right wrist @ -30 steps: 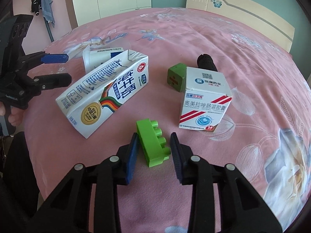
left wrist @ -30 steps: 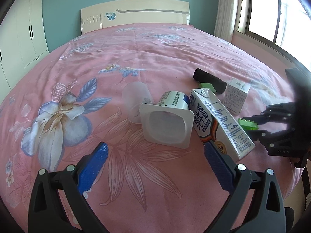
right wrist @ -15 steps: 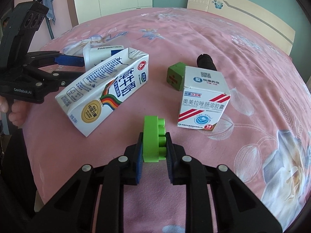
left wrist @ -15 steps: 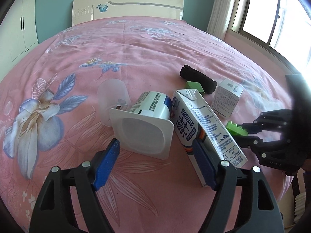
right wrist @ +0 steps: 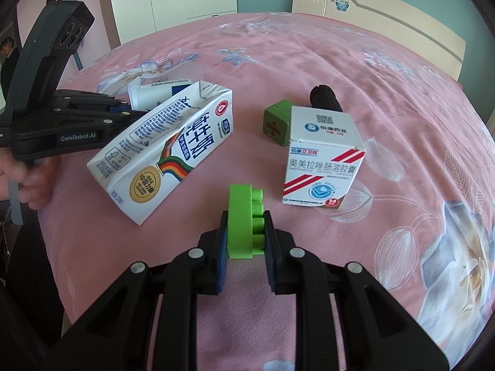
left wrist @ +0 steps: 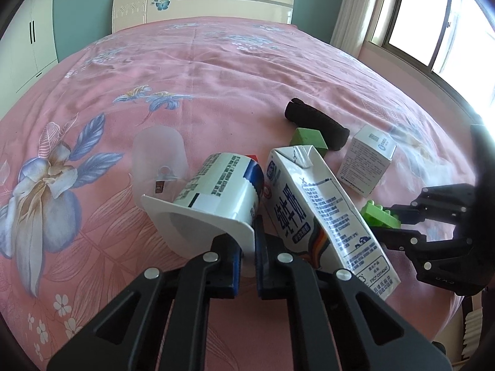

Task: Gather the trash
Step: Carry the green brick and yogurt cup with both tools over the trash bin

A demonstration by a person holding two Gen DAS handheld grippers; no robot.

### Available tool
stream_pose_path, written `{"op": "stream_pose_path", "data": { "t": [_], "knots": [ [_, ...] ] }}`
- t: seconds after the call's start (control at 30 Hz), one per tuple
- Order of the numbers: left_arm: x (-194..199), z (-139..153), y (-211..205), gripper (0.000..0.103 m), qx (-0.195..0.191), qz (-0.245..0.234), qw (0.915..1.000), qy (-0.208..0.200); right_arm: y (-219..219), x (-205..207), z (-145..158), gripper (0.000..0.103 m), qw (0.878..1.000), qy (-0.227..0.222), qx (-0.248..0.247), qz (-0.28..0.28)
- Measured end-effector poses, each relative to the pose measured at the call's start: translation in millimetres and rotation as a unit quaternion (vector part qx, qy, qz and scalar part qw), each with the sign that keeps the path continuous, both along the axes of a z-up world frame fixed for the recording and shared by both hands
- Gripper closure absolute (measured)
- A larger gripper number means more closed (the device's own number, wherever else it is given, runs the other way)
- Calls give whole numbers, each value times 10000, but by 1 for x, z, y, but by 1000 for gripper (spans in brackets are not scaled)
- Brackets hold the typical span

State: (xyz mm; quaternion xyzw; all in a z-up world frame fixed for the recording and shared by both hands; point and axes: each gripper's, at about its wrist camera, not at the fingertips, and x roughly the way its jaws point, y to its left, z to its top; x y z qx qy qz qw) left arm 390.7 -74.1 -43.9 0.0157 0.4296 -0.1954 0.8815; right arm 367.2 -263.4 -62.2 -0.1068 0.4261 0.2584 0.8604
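Left claw [left wrist: 247,247]: nearly closed, its two fingers pinching the near rim of the white yogurt cup [left wrist: 213,207].
Yogurt cup: lies on its side on the pink floral bed [left wrist: 216,86], open mouth toward the left wrist camera, touching the milk carton [left wrist: 324,213] on its right.
Clear plastic cup [left wrist: 157,157]: on its side just behind the yogurt cup, touching it.
Right claw [right wrist: 246,232]: closed on the green toy brick [right wrist: 244,221], which stands on edge between the pads with its studs facing right.
Milk carton: lies tilted on the bed, between the two claws; in the right wrist view [right wrist: 167,151] its spout end points toward the headboard [right wrist: 386,21].
Medicine box [right wrist: 321,160]: upright on the bed, right of the carton and apart from it.
Green cube [right wrist: 277,122]: just behind the medicine box, beside its left edge.
Black roll [right wrist: 324,97]: lies behind the box and the cube.
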Motion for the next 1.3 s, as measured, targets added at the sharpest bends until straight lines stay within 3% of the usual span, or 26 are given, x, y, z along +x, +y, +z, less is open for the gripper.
{"op": "stream_pose_path", "data": {
  "t": [0.23, 0.5, 0.83, 1.3],
  "knots": [
    [-24, 11, 12, 94, 11, -48, 10000, -49, -4, -27, 21, 82, 9998, -188, 83, -24],
    [-85, 33, 33, 94, 135, -223, 9991, -348, -19, -74, 53, 82, 9986, -404, 330, -69],
    [-155, 33, 51, 94, 440, -354, 9972, -485, -12, -128, 56, 82, 9980, -358, 466, 231],
    [-227, 12, 52, 94, 633, -684, 9951, -345, -1, -213, 56, 82, 9969, -360, 462, 534]
  ]
}}
